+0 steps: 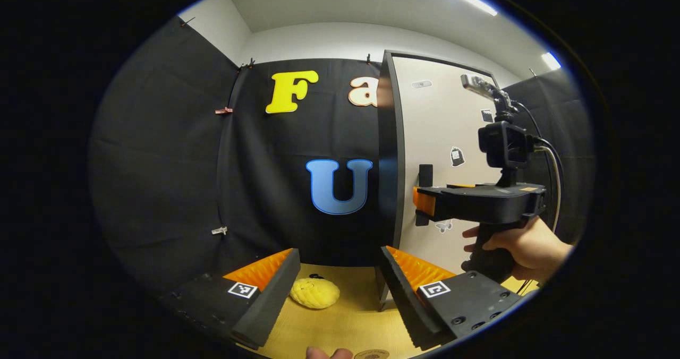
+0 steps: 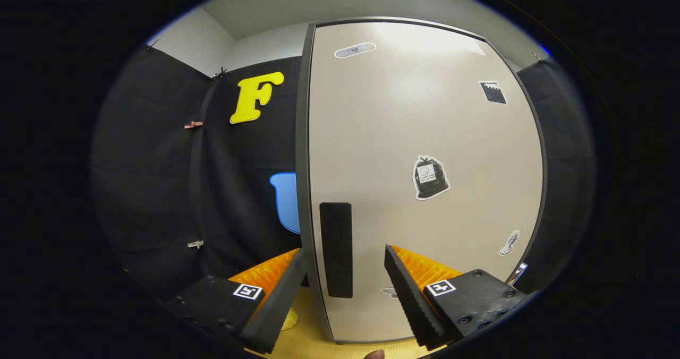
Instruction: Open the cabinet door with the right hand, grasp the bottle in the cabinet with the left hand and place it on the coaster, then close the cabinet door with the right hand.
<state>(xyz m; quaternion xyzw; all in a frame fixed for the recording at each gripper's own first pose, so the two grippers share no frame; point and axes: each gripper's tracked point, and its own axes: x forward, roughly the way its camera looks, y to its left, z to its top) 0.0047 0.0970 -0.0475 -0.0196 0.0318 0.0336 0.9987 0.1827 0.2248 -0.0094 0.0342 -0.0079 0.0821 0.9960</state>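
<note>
Cabinet door (image 2: 425,178) shut, pale front with 1 dark vertical handle (image 2: 336,249) near its left edge. Right gripper (image 2: 340,290) close in front of the door — jaws wide apart on either side of the handle, gripping nothing. Left gripper (image 1: 337,290) left of the cabinet, jaws wide, empty. A yellow knitted item (image 1: 314,292) — possibly the coaster — lies on the wooden table (image 1: 340,327) left of the door. Stickers (image 2: 429,177) dot the door front.
</note>
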